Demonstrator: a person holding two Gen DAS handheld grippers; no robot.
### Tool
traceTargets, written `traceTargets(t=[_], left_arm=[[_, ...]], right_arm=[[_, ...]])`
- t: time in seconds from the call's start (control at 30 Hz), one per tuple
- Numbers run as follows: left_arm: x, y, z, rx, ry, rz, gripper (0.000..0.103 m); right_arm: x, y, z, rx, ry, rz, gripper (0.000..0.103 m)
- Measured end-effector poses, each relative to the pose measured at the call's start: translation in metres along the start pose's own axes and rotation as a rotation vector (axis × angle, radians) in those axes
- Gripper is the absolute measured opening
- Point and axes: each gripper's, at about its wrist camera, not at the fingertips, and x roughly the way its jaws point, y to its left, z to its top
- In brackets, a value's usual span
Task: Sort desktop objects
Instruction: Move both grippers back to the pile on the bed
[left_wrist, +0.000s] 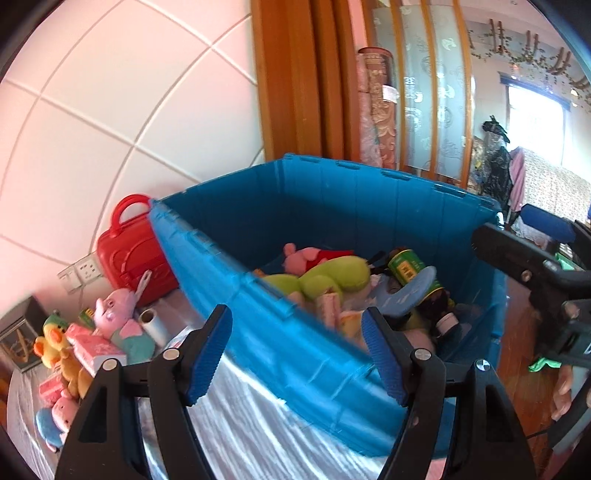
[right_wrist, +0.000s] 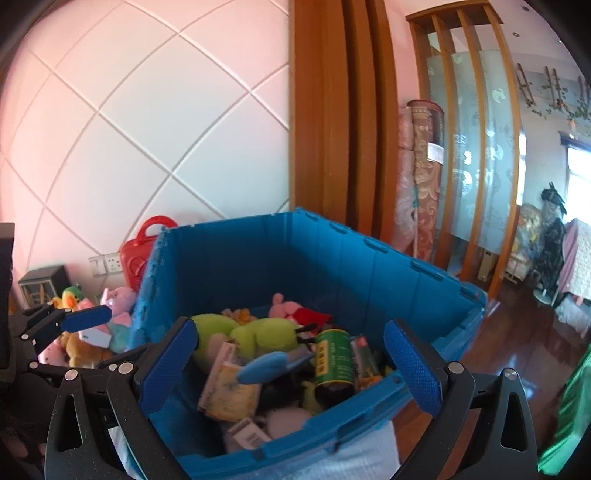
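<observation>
Blue ribbed pads, both grippers gaping, nothing between them, over the bin.

Left gripper (left_wrist: 295, 354) jaws moderately apart, straddling the near wall of the blue plastic crate (left_wrist: 280, 332); right gripper (right_wrist: 288, 365) spread wide above the crate's near corner. Crate is rigid, ribbed, hinged-lid notches along the rim, sitting on a shiny silver-grey tablecloth (left_wrist: 236, 417). Inside at 12 o'clock: soft green plush (right_wrist: 258, 336), pink plush (right_wrist: 291, 308), one green-labelled dark bottle (right_wrist: 332, 363), one blue flat paddle-shaped piece (right_wrist: 266, 365), small cartons. At 9 o'clock on the table: loose plush pile (left_wrist: 114, 325), two pink tissue packs, one film roll (left_wrist: 153, 323). At 10: one red hard-shell case (left_wrist: 133, 254). Beyond: white tiled wall, wooden door frame, dark wood floor.
</observation>
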Motion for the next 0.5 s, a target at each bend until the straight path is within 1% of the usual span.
traceTargets(t=[0.13, 0.23, 0.5], left_arm=[[-0.014, 0.037, -0.017, -0.053, 0.007, 0.065, 0.072], [-0.025, 0.069, -0.032, -0.088, 0.016, 0.13, 0.072], [-0.053, 0.165, -0.085, -0.227, 0.071, 0.284, 0.072]], right_arm=[[-0.003, 0.031, 0.004, -0.036, -0.017, 0.053, 0.103], [-0.002, 0.061, 0.006, -0.064, -0.026, 0.114, 0.103], [0.016, 0.16, 0.007, -0.153, -0.01, 0.278, 0.103]])
